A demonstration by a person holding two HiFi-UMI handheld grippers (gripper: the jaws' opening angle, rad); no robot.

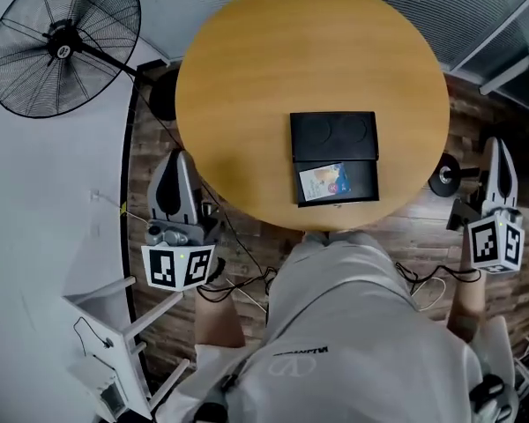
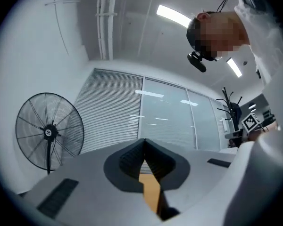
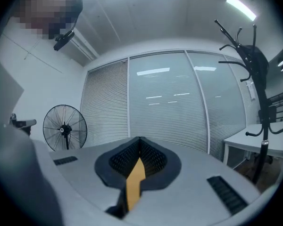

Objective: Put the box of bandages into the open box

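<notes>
From my seat the job looks done: the box of bandages [image 1: 324, 182] lies flat inside the open box [image 1: 364, 176], taking up the left part of the near tray, with the lid [image 1: 333, 135] folded out flat on the far side. The open box sits on the round desk [image 1: 247, 69], close to the edge nearest the person, and nothing touches it.

My left claw [image 1: 180, 159] is at the desk's near-left edge, well apart from the open box. The left gripper view shows its jaws meeting at the tips with nothing between them, only a sliver of orange-brown lower in the gap, likely the desk top. My right claw [image 1: 501, 146] hangs over the floor to the right of the desk, also well clear, and the right gripper view shows its jaws pressed together and empty too.

Both claws point out across the room toward the blinds and the standing fan [image 1: 62, 42], not at the work.

I judge nothing is left of the placing itself; the lid stands open, but the task does not ask me to close it
</notes>
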